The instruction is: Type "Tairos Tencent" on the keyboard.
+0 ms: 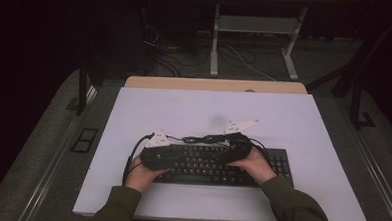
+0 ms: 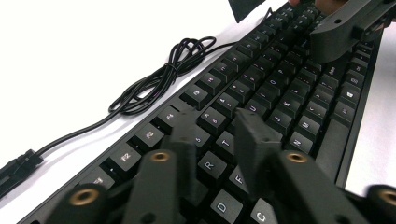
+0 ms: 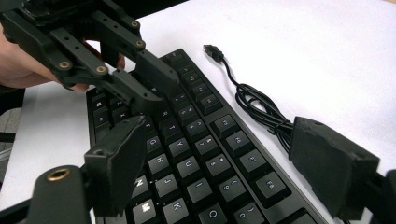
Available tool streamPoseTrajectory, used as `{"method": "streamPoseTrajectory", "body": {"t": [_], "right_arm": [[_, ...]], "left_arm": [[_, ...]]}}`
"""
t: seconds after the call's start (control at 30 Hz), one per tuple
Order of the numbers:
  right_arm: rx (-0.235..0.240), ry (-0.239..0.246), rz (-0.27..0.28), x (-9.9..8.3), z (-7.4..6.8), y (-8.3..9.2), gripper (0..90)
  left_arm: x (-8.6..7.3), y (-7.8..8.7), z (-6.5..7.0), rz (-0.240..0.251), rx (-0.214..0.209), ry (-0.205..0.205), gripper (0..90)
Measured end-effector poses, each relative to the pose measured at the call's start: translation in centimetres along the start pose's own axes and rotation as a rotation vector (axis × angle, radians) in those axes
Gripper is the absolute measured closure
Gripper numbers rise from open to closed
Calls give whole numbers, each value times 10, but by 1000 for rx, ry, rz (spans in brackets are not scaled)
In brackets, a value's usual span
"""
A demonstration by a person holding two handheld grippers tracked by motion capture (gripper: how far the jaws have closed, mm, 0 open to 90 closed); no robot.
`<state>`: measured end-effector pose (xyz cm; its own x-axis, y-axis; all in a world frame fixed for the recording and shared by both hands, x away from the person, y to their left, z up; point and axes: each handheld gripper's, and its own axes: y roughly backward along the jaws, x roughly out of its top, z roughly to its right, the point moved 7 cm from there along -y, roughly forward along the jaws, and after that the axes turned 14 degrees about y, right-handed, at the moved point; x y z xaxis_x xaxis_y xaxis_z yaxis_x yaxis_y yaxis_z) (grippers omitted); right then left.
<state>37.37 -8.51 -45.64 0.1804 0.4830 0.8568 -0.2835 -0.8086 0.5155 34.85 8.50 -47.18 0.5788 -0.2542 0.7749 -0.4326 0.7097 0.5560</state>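
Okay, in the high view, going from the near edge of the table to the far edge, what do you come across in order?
Person's green sleeves → hands holding the two tools → black rectangular computer keyboard → thin black coiled cable behind it → bare white tabletop → light wooden strip at the far edge.

We wear olive-green sleeves point(image 1: 294, 207) down to the wrists. Each tool is matte black with brass-coloured rivets point(image 2: 159, 156) at the linkage joints, blocky jaws and a black trailing cable point(image 1: 131, 155). On top of each sits a pale grey three-cornered plate point(image 1: 240, 126) with small dark markings.
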Motion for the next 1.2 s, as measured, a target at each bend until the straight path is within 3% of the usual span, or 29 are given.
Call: {"method": "streamPoseTrajectory", "body": {"t": [0.23,1.2], "right_arm": [[0,0,-1,1,0,0,188],[3,3,-4,0,-1,-1,189]], "left_arm": [[-3,-3,0,-32,-8,5,888],[-8,-9,-3,-75,7,19,889]]}}
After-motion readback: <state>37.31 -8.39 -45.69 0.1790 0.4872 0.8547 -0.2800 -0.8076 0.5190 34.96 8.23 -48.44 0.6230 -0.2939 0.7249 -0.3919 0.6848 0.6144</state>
